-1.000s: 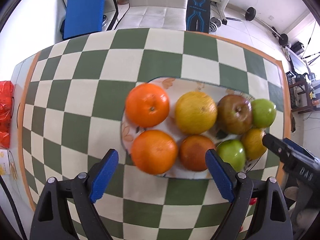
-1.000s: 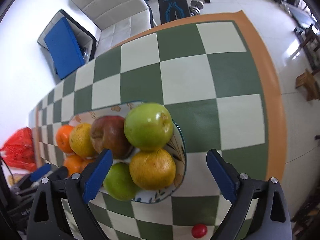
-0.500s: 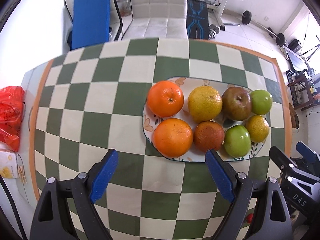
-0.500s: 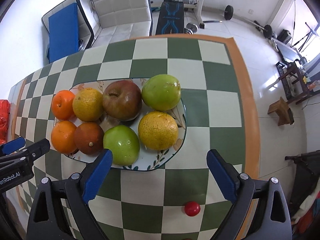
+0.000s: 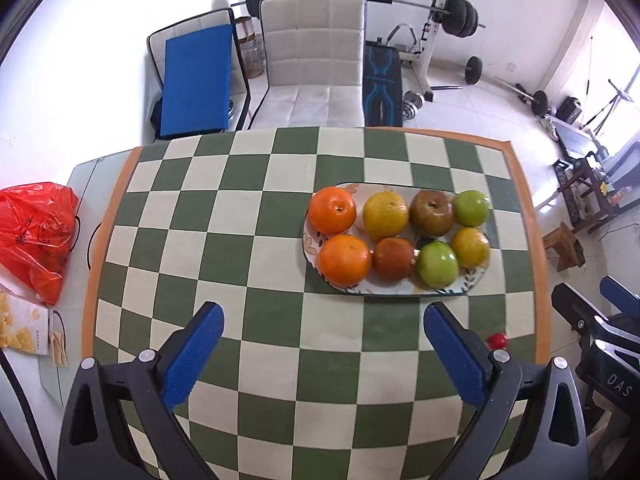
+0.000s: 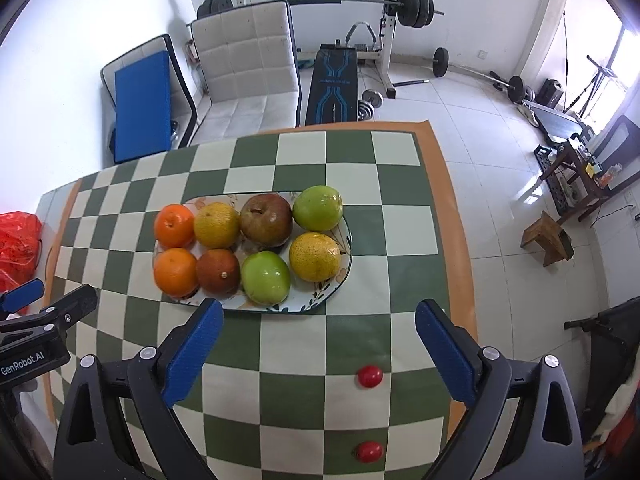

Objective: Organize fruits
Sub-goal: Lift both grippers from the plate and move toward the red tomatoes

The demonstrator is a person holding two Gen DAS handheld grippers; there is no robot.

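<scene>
Right wrist view is showing both the right gripper (image 6: pixel 318 332) and left gripper (image 5: pixel 322 338) hovering apart and empty, plate (image 6: pixel 320 300) of fruits at 12 o'clock, sorting apparently finishing, small red fruits (image 6: pixel 369 376) at 5 o'clock likely needing collecting next.

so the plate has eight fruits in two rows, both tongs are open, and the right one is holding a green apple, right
Not quite. The right tongs hold nothing: the right wrist view shows them open above the cloth, short of the plate. Both green apples sit on it. Eight fruits in two rows is correct, and the left tongs are open too.

green-cream checked tablecloth (image 5: pixel 256 240) (orange border), blue-padded tool (image 5: pixel 320 354)
</scene>
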